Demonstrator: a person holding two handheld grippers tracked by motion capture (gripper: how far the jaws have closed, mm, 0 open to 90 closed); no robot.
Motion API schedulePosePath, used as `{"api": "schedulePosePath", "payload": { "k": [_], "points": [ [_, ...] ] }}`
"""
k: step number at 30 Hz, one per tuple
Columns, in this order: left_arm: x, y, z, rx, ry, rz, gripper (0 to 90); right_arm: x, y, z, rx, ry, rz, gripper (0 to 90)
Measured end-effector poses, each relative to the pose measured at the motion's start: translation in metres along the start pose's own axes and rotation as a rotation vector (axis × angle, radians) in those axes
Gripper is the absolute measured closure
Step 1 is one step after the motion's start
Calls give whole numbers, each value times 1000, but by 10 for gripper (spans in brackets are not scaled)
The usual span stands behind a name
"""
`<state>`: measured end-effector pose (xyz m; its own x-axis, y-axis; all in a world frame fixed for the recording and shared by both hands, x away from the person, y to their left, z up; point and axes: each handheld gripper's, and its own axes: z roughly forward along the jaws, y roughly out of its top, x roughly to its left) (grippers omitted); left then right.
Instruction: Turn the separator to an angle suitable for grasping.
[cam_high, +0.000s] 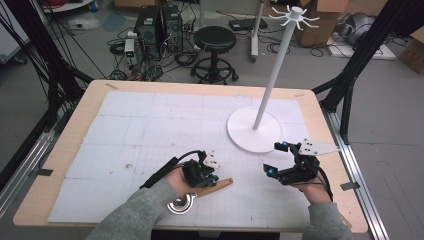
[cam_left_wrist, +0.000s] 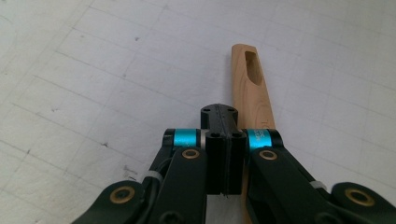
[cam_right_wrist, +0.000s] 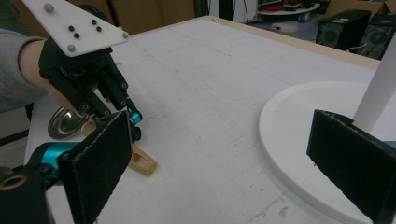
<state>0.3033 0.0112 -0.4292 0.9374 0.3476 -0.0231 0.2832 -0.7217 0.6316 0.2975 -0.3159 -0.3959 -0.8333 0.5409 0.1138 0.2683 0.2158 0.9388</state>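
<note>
A ladle with a wooden handle (cam_high: 220, 184) and a metal bowl (cam_high: 180, 204) lies flat near the table's front edge. My left gripper (cam_high: 212, 179) sits right over the handle (cam_left_wrist: 250, 79), its jaws pressed together with no gap and nothing visible between them (cam_left_wrist: 223, 116); the handle's slotted end pokes out beyond the tips. The right gripper view shows that gripper (cam_right_wrist: 134, 122) low on the handle (cam_right_wrist: 142, 162), with the bowl (cam_right_wrist: 67, 122) behind it. My right gripper (cam_high: 276, 158) hovers open beside the white stand's base (cam_high: 240, 135), its pads wide apart (cam_right_wrist: 224, 163) and empty.
A white stand (cam_high: 272, 75) with a round base (cam_right_wrist: 289, 121) and hooked top rises at the mat's right. A white gridded mat (cam_high: 150, 130) covers the wooden table. Beyond the far edge stand a stool (cam_high: 215, 42), computer boxes and cables.
</note>
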Motion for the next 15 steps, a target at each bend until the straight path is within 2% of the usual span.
{"api": "schedulePosePath", "payload": {
  "k": [8,11,15],
  "points": [
    [1,2,5,-25,3,0,895,0,0,1,6,0,-3,60],
    [-2,5,7,-31,11,9,896,0,0,1,6,-1,-5,61],
    [-6,8,11,-34,-1,14,895,0,0,1,11,1,-1,61]
  ]
}}
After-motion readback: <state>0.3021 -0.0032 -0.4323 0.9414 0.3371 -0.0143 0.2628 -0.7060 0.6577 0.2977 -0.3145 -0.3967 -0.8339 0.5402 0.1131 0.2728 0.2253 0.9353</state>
